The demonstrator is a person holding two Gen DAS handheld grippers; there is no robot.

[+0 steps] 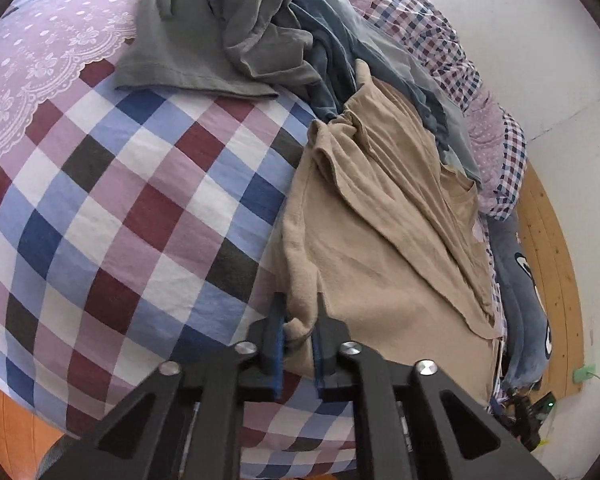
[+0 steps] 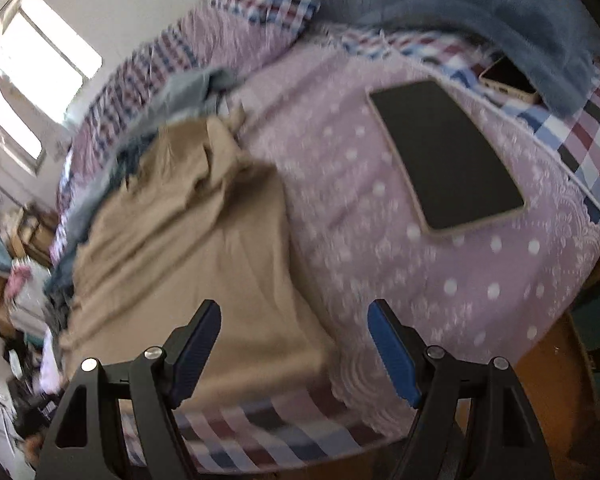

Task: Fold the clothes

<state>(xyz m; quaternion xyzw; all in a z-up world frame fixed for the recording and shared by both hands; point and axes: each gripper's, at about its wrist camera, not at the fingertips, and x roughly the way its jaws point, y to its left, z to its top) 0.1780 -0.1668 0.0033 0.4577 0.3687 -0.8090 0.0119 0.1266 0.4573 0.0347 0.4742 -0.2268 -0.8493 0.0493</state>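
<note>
No readable brand, label or writing is showing on any garment; the white-and-black marking on the blue plush cushion [image 1: 528, 280] at 3 o'clock of the left view is too partial to read.

The tan soft-knit T-shirt [image 1: 380, 248] is lying on the checked cotton bedspread [image 1: 140, 208], spreading from centre toward 1 o'clock in the left view. Its body is lying mostly flat, with long diagonal creases and a bunched fold at its far end. Its near hem corner is gathering into a small wad between the blue pads of the left gripper [image 1: 298, 332], whose jaws are clenching on that corner at 6 o'clock.

In the right view the same shirt [image 2: 188, 264] is occupying the 9 o'clock half, its near edge lying straight and flat. The right gripper [image 2: 294, 344] is hovering with jaws spread wide, grasping nothing; the shirt's near right corner is showing between its ribbed blue pads [image 2: 392, 356]. This view is motion-blurred.

A crumpled grey-green jersey garment [image 1: 220, 32] is sitting at 12 o'clock in the left view, touching a rumpled slate-blue garment [image 1: 360, 60] that is running beside the tan shirt's far edge.

A flat black rectangular tablet with a pale rim [image 2: 444, 152] is lying on the lilac dotted lace-edged cover [image 2: 380, 272] at 2 o'clock, apart from the shirt.
</note>
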